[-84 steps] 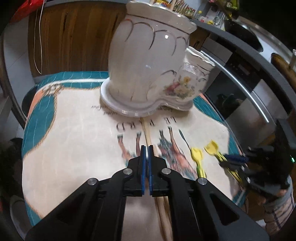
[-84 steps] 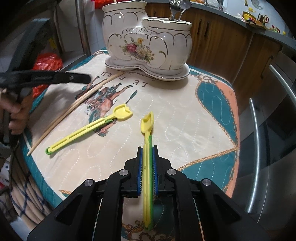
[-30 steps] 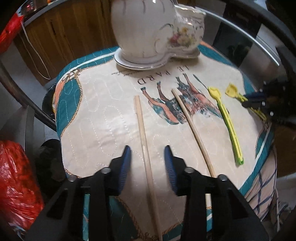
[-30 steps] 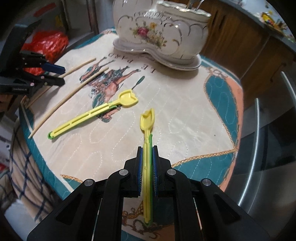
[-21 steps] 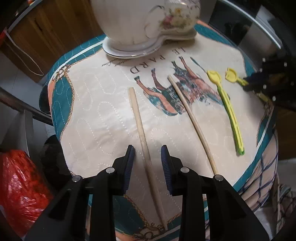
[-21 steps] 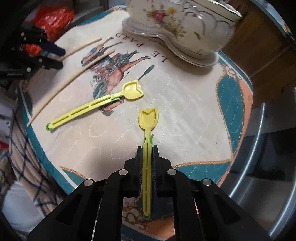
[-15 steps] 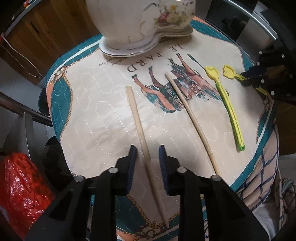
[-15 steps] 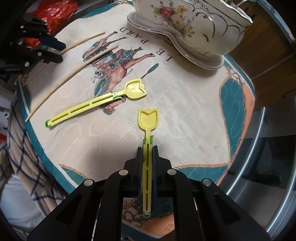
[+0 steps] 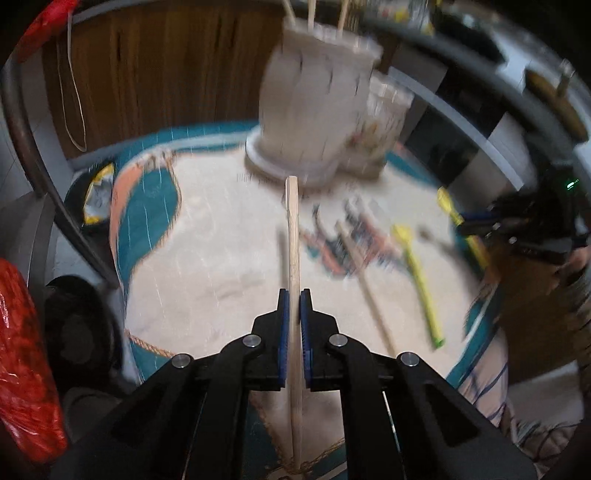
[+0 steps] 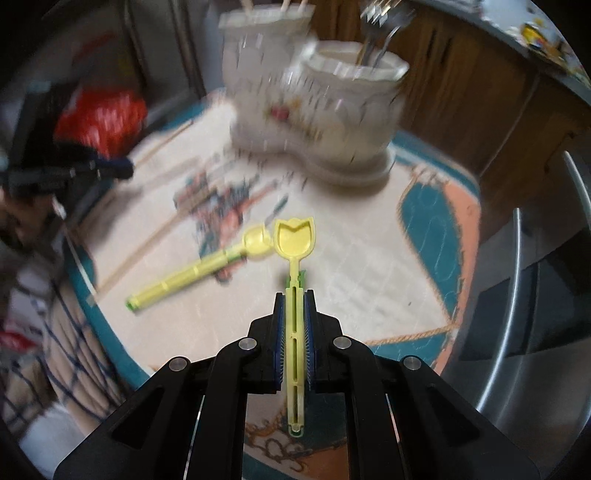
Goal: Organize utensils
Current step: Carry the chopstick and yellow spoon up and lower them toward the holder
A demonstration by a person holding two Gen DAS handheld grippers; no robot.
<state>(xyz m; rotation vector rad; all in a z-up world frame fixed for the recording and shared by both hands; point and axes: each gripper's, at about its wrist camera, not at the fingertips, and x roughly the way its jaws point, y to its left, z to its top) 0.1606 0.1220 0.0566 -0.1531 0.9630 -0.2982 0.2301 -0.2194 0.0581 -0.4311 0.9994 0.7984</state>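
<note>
My left gripper [image 9: 294, 295] is shut on a wooden chopstick [image 9: 292, 229] and holds it above the cloth, tip toward the white ceramic utensil holder [image 9: 317, 110]. A second chopstick [image 9: 364, 284] and a yellow spoon [image 9: 417, 269] lie on the cloth to the right. My right gripper [image 10: 294, 297] is shut on another yellow spoon [image 10: 294, 240], lifted above the cloth, bowl toward the holder [image 10: 314, 110]. The loose yellow spoon [image 10: 199, 273] lies to its left. The left gripper shows at the left [image 10: 92, 170], the right gripper at the far right [image 9: 480, 218].
The holder has two cups with chopsticks [image 9: 312, 14] in one and metal forks [image 10: 380, 29] in the other. The table wears a beige and teal quilted cloth [image 9: 192, 266]. A red bag [image 9: 22, 365] hangs at the left. Wooden cabinets [image 10: 480, 92] stand behind.
My left gripper has shut on the chopstick and lifted it off the cloth toward the holder. My right gripper has raised the yellow spoon toward the holder.
</note>
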